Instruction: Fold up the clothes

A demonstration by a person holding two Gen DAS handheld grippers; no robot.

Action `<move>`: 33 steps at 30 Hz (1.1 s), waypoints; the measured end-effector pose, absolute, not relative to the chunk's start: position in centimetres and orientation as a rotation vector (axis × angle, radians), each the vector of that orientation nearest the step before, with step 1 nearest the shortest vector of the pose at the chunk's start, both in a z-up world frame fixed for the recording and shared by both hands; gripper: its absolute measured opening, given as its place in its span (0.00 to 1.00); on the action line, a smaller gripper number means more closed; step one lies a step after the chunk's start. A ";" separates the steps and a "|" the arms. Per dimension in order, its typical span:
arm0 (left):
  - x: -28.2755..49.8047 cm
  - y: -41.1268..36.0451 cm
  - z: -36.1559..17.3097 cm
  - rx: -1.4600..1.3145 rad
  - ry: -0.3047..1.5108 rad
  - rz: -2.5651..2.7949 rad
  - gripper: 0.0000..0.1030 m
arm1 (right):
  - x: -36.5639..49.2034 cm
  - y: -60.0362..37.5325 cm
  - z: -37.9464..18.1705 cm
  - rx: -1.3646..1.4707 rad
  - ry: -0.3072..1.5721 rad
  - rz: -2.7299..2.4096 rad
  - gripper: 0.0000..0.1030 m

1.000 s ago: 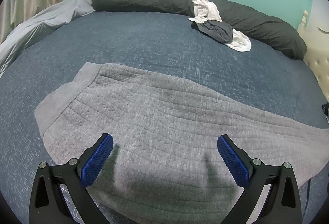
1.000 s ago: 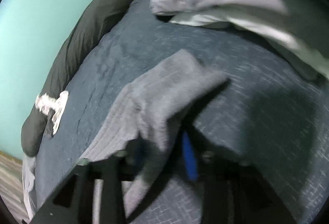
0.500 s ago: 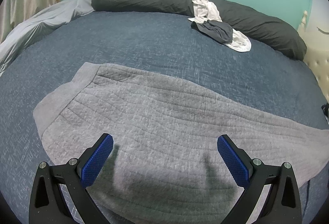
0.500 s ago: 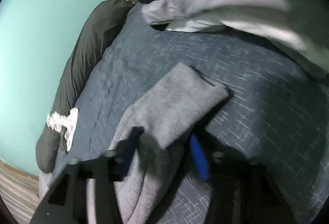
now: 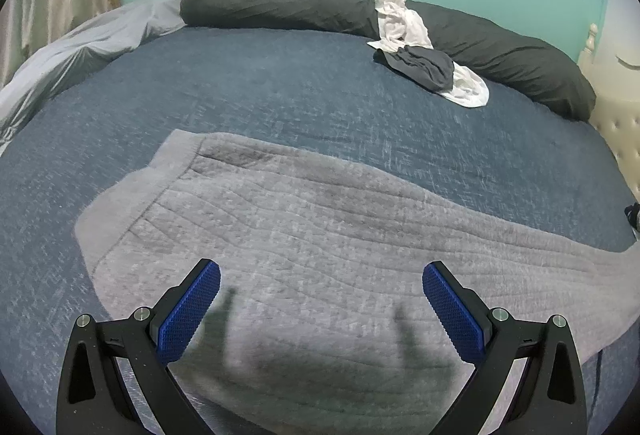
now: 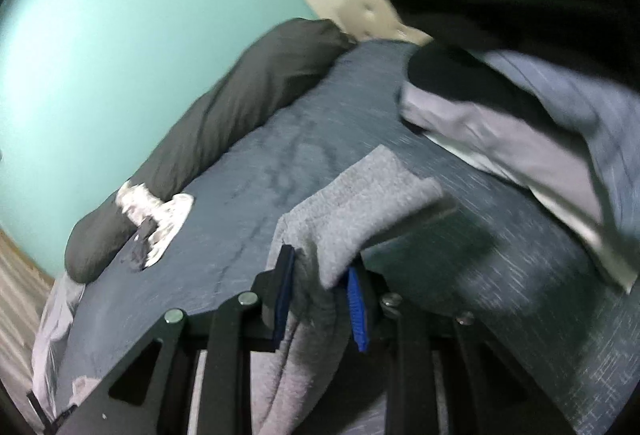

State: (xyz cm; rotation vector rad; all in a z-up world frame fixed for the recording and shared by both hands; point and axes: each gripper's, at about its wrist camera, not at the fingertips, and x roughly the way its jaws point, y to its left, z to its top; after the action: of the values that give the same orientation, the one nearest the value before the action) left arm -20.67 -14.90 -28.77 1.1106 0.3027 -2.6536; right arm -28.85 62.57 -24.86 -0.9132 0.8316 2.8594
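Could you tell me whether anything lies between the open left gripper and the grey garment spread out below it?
Nothing visible does: the left gripper hangs open directly over the grey garment. The small white and dark clothes lie far off by the long dark pillow.

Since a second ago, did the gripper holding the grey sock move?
Yes. The right gripper carried the grey sock up, away from the blue bedspread.
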 end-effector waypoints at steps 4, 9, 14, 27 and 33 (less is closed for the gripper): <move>-20.0 -15.6 -28.4 1.096 0.318 -2.659 1.00 | -28.9 60.3 -22.5 -0.904 0.783 2.931 0.24; -19.3 -16.5 -28.0 1.080 0.333 -2.662 1.00 | -29.2 55.8 -19.4 -0.918 0.692 3.045 0.23; -18.2 -17.7 -27.5 1.057 0.352 -2.662 1.00 | -29.9 49.5 -16.9 -1.000 0.575 3.137 0.22; -15.1 -22.3 -26.4 0.983 0.422 -2.633 1.00 | -30.8 31.0 -15.0 -1.161 0.216 3.292 0.19; -13.6 -25.4 -26.4 0.961 0.464 -2.585 1.00 | -30.9 23.8 -14.9 -1.194 0.118 3.343 0.18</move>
State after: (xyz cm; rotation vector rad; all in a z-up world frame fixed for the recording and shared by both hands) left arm -13.59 -25.37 -26.43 0.9609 0.4639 -2.5851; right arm -30.93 23.80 -14.92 -1.1944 0.1183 3.3431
